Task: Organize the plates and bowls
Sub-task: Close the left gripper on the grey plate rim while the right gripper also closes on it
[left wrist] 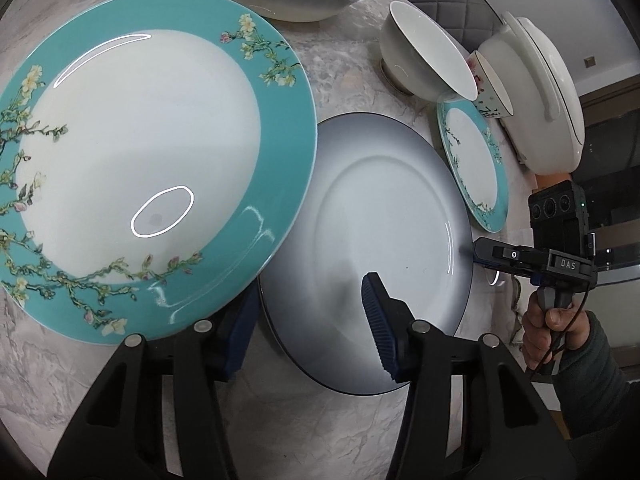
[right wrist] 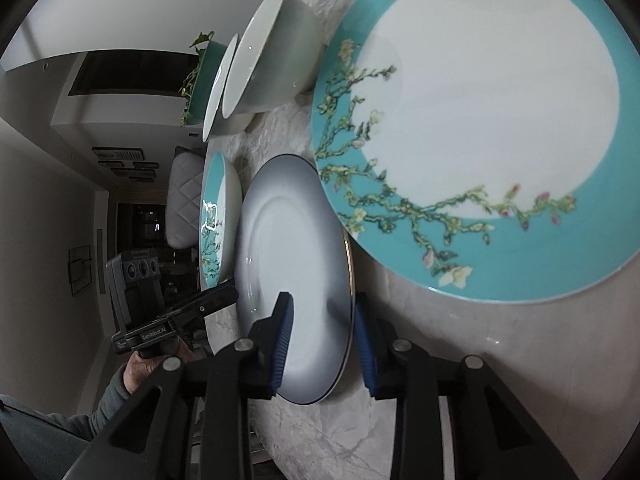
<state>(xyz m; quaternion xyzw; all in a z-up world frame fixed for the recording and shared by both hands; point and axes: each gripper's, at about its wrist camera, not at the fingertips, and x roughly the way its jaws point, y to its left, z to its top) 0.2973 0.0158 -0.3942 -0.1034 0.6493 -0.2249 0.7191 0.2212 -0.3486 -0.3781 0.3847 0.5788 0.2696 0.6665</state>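
A grey-rimmed white plate [left wrist: 384, 220] lies on the marbled table [left wrist: 60, 380], and both grippers are at its edge from opposite sides. The left gripper [left wrist: 308, 336] straddles the near rim: 1 blue ribbed pad [left wrist: 378, 320] rests above the plate's upper face, while the other pad [left wrist: 240, 340] sits low beside the rim, partly under the edge of a neighbouring plate. Its jaws stand part-way in, though from this angle I cannot tell whether the pads actually press on the china.

In the right wrist view, the right gripper [right wrist: 322, 344] has the same plate's rim [right wrist: 296, 264] between its 2 blue pads, 1 over the white face and 1 outside the dark edge. The jaws are narrowed around the rim, and the outer pad appears to stand a little off it, so a firm grip is not certain. In the left wrist view this gripper's tip touches the plate's far right edge, held by a hand [left wrist: 548, 332] in a grey sleeve.

A large teal floral plate [left wrist: 140, 160] lies just left of the grey plate, its rim overlapping it. A smaller teal floral plate [left wrist: 472, 168] sits beyond, with 2 white bowls [left wrist: 424, 52] and a white lidded pot [left wrist: 536, 100] further back.
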